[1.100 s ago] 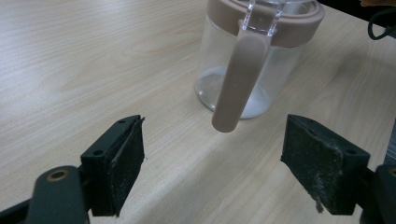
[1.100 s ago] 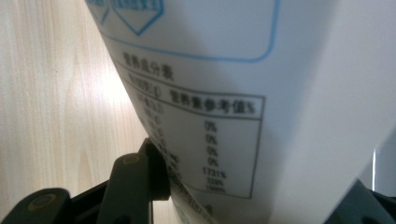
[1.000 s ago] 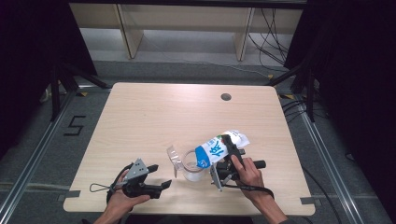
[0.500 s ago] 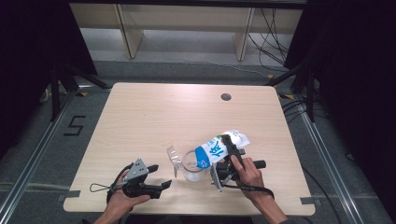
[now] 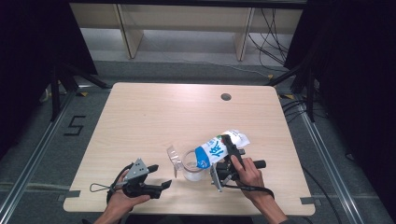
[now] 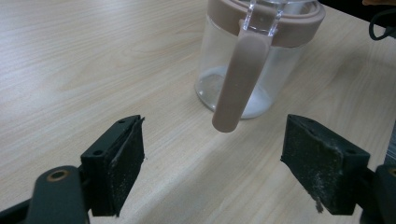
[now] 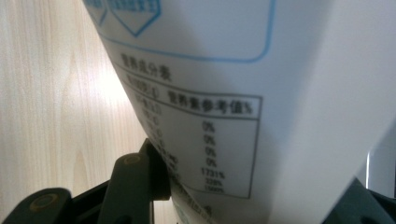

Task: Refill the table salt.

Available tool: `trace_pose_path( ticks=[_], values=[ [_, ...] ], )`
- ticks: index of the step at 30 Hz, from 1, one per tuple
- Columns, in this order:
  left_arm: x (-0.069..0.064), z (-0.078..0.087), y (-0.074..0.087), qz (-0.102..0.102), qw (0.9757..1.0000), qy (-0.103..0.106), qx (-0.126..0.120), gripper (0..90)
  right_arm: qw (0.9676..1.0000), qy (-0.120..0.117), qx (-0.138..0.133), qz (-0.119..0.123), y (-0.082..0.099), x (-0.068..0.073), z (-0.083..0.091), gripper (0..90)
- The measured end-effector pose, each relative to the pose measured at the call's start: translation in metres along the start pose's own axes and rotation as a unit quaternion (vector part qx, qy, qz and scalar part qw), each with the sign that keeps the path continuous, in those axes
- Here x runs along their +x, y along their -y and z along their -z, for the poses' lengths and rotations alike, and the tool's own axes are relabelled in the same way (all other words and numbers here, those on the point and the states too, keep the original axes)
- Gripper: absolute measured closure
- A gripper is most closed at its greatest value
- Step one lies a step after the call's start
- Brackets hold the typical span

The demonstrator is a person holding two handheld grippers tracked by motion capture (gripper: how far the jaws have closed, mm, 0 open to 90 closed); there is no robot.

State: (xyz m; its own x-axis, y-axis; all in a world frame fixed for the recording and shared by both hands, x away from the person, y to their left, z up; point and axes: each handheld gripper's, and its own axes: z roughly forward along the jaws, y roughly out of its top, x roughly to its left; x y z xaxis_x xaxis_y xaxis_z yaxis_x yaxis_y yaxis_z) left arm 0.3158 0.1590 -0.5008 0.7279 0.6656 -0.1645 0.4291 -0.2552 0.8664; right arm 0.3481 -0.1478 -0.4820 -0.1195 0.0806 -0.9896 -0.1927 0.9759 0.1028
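Near the front edge of the counter (image 5: 140, 112), nothing has shifted over the last second: our right gripper (image 5: 229, 154) keeps the blue-and-white pouch (image 5: 217, 149) clamped in its jaws, tipped over the clear pitcher (image 5: 192, 164), so we judge pouring continues. Our left gripper (image 5: 156, 176) waits, jaws wide and empty. Its view reveals the pitcher's brown handle (image 6: 238, 84); the right gripper view reads the pouch's nutrition table (image 7: 205, 144).

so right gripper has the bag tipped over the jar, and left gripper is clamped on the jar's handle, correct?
Not quite. The left gripper is open, its fingers short of the jar's handle, as the left gripper view shows. The right gripper does hold the bag tipped over the jar.
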Motion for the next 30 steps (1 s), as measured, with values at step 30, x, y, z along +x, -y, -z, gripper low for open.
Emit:
trace_pose_path(
  ticks=[30],
  values=[
    [0.0002,0.0001,0.0,-0.001,1.0,0.001,0.002,20.3,0.9999,0.009,-0.002,0.008,0.0002,-0.002,0.0004,54.5]
  ],
)
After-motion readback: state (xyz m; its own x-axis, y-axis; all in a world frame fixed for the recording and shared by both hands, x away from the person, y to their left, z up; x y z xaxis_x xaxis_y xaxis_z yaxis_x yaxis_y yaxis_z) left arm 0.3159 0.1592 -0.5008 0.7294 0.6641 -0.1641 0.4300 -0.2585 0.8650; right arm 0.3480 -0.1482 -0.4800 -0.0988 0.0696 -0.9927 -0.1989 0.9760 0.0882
